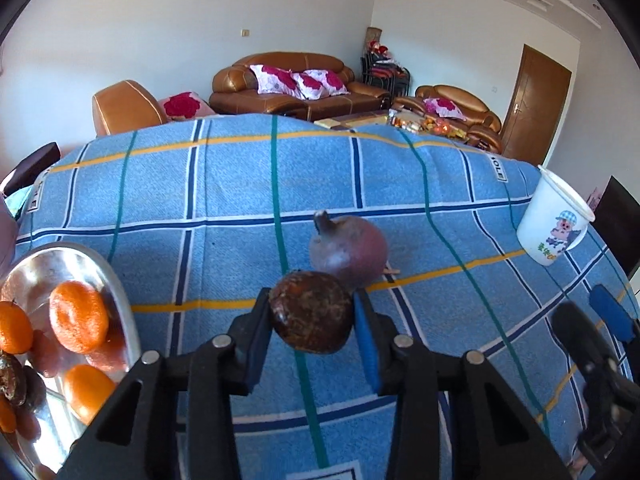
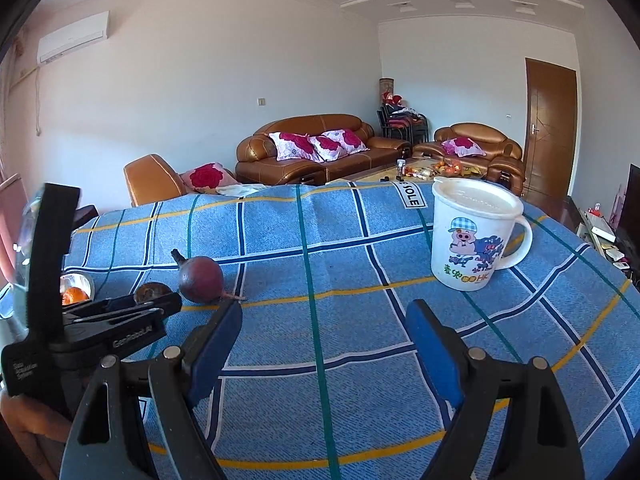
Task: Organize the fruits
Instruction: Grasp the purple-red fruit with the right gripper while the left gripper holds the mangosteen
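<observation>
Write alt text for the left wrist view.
The left gripper holds a dark brown fruit above a blue plaid cloth. A purple fruit lies just beyond; a metal plate of oranges sits left, a white mug right.

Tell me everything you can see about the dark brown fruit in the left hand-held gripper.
The brown fruit is roundish with a rough, mottled dark brown skin and a glossy patch on its lower left. The left hand-held gripper clamps it between its blue pads, above the blue checked cloth. A purple fruit lies just behind it; contact is unclear.
</observation>
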Available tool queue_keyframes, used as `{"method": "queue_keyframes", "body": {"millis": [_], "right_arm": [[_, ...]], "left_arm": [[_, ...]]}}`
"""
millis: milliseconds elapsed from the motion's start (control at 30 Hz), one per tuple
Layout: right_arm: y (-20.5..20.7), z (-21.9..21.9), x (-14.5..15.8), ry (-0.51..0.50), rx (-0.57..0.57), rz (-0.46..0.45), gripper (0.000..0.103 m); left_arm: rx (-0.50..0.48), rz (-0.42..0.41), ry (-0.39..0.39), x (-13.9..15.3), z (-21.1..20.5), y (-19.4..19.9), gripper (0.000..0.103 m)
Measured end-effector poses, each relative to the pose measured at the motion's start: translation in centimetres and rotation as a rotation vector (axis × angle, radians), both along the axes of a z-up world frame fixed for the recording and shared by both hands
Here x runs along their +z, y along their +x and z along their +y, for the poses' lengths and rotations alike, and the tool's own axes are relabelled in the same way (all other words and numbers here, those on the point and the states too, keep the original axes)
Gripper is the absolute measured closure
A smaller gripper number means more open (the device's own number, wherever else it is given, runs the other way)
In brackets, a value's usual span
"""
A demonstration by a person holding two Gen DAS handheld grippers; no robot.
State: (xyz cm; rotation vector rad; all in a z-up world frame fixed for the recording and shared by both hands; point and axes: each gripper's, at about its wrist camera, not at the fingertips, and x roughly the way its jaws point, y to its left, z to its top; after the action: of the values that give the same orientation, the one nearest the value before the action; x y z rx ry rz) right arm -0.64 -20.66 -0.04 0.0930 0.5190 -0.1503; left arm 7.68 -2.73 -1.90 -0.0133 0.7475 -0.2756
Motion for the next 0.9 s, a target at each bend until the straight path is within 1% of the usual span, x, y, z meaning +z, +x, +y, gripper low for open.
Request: {"method": "queue_keyframes", "body": {"millis": [100, 167, 267, 333, 433, 500, 600, 667, 700, 733, 767, 833, 900], "right_arm": [[1.9, 0.3, -0.7, 0.045, 0.084, 0.069, 0.018], [3.4, 0.6, -1.0, 0.076, 0.123, 0.097, 0.018], [6.1, 1.6, -1.3, 0.14, 0.188, 0.122, 0.018], [7.7, 2.9, -1.5, 0.168, 0.26, 0.145, 0.018], [10.1, 5.3, -1.9, 0.113, 0.342, 0.175, 0.018], [11.7, 6.6, -2.4, 0.085, 0.362, 0.194, 0.018], [14.0, 7.3, -3.3, 0.122, 0.377, 0.257, 0.018], [15.2, 8.0, -3.9, 0.107, 0.381, 0.304, 0.023], [15.8, 8.4, -4.4, 0.091, 0.38, 0.338, 0.037], [16.1, 8.8, -4.6, 0.069, 0.373, 0.361, 0.047], [16.0, 9.2, -4.4, 0.039, 0.368, 0.35, 0.05], [15.6, 9.6, -4.3, -0.002, 0.361, 0.349, 0.05], [15.2, 9.3, -4.1, -0.017, 0.316, 0.347, 0.051]], "left_arm": [[-0.012, -0.007, -0.035, 0.8, 1.6, -1.5, 0.063], [-0.007, -0.019, -0.052, 1.1, 2.7, -2.6, 0.063], [0.011, -0.057, -0.051, 1.5, 3.6, -3.8, 0.063], [0.031, -0.079, -0.043, 1.4, 4.2, -4.5, 0.063], [0.03, -0.09, -0.056, 1.4, 4.4, -4.8, 0.063], [0.021, -0.108, -0.037, 1.5, 4.0, -4.9, 0.063], [-0.007, -0.129, -0.007, 1.7, 3.2, -5.2, 0.063], [-0.016, -0.14, 0.005, 1.8, 3.0, -5.4, 0.063], [-0.018, -0.142, 0.008, 1.9, 3.0, -5.4, 0.063], [-0.02, -0.142, 0.012, 1.8, 2.9, -5.3, 0.063], [-0.023, -0.141, 0.014, 1.8, 2.8, -5.3, 0.063], [-0.024, -0.137, 0.016, 1.7, 2.7, -5.3, 0.063], [-0.026, -0.14, 0.01, 1.7, 2.8, -5.4, 0.063]]}}
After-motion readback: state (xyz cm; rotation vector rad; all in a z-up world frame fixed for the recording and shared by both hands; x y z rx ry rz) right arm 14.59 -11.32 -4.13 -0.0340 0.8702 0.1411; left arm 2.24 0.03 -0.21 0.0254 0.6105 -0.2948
